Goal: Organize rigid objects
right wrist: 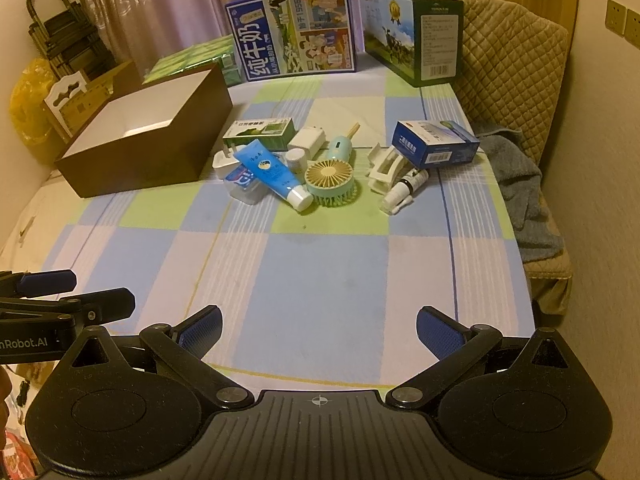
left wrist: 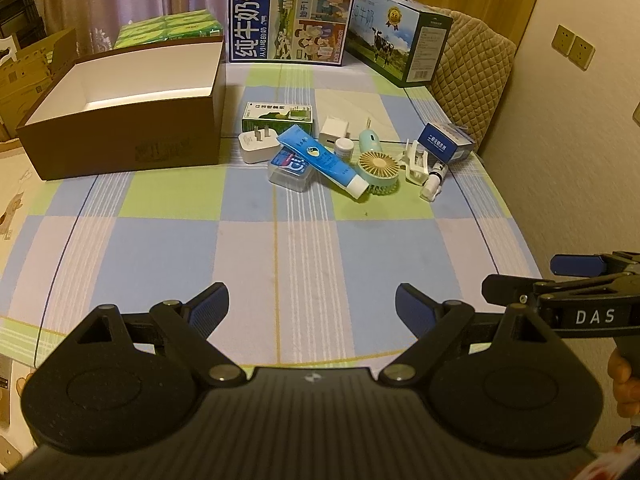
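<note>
A pile of small items lies mid-table: a blue tube [left wrist: 324, 160] [right wrist: 272, 176], a mint hand fan [left wrist: 378, 170] [right wrist: 330, 178], a green box [left wrist: 277, 117] [right wrist: 260, 132], white chargers [left wrist: 256, 146] [right wrist: 306, 140], a clear floss box [left wrist: 289, 171], a white clip [right wrist: 384, 168], a small spray bottle [right wrist: 404, 192] and a blue medicine box [left wrist: 446, 143] [right wrist: 436, 144]. An open brown box [left wrist: 120, 120] [right wrist: 148, 140] with a white inside sits to their left. My left gripper [left wrist: 312, 308] and right gripper [right wrist: 320, 330] hover open over the near table, well short of the pile, holding nothing.
Two milk cartons [left wrist: 290, 20] [right wrist: 416, 28] stand at the table's far edge, with green packs [left wrist: 168, 28] behind the brown box. A quilted chair [right wrist: 512, 52] and a grey towel [right wrist: 516, 184] are on the right. The checked tablecloth [right wrist: 320, 264] lies bare in front of the grippers.
</note>
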`<state>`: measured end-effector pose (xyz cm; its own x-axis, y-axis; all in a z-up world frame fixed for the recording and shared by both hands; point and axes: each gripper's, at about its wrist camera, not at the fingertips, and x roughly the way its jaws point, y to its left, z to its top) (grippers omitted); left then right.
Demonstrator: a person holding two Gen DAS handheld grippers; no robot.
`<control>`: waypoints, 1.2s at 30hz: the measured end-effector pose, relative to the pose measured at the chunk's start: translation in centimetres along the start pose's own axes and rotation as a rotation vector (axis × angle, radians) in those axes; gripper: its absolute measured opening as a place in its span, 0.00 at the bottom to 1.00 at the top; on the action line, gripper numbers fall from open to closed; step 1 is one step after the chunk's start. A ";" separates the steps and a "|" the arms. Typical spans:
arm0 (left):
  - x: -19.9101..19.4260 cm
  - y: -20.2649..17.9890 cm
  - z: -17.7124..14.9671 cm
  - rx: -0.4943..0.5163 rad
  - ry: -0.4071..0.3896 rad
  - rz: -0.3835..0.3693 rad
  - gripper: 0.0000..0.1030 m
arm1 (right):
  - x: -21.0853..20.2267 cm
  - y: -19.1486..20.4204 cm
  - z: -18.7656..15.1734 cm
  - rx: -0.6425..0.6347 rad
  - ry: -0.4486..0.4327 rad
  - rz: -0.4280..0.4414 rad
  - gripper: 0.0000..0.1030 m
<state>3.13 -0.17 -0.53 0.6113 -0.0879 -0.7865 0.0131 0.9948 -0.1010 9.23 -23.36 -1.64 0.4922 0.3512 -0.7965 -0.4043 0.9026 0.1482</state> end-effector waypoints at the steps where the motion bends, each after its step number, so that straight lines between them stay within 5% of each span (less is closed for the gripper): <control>1: 0.1 0.1 0.1 0.000 0.001 -0.001 0.86 | 0.1 0.1 0.1 0.001 0.000 -0.001 0.98; 36: 4.1 5.0 4.9 0.079 0.041 -0.077 0.86 | 3.3 2.2 3.3 0.113 0.023 -0.059 0.98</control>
<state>9.58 4.71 -1.31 0.5730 -0.1643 -0.8029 0.1216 0.9859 -0.1150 12.53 -19.42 -2.06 0.4941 0.2915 -0.8191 -0.2848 0.9444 0.1643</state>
